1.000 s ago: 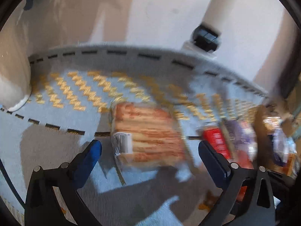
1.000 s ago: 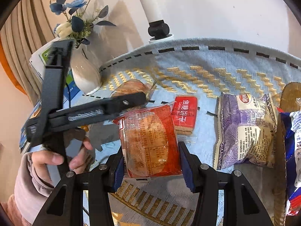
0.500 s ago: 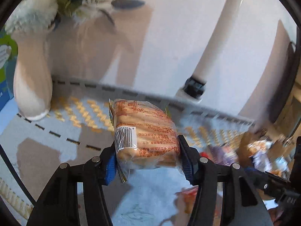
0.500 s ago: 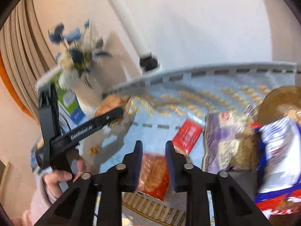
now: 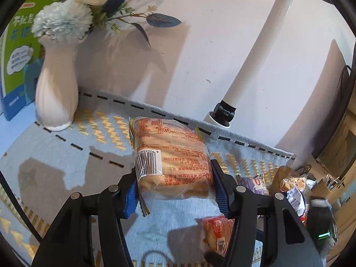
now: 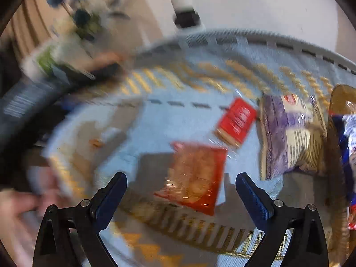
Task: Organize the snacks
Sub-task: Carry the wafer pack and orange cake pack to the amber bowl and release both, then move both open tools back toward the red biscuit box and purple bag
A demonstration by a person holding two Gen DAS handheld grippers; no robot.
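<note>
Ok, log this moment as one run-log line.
left gripper: shut on bread pack, lifted off blue mat | right gripper: open, over red snack pack on mat | wafer pack, purple bag: on mat

Bread pack (image 5: 172,158): clear wrap, orange-red print, white barcode patch, golden-brown inside.
Left gripper (image 5: 174,188): black frame, blue pads.
Right gripper (image 6: 181,197): black frame, dark blue pads.
Tablecloth (image 5: 55,160): pale blue, gold zigzag rows, black dashed line, grey edge.
Vase (image 5: 56,89): white, ribbed.
Flowers (image 5: 73,11): pale blue and cream, dark blue leaves.
Red pack (image 6: 195,175): translucent red-orange, blurred.
Small packet (image 6: 237,121): red, white lettering.
Purple bag (image 6: 291,133): purple and cream, red logo.
Book (image 5: 15,51): green cover, blue lower edge.
</note>
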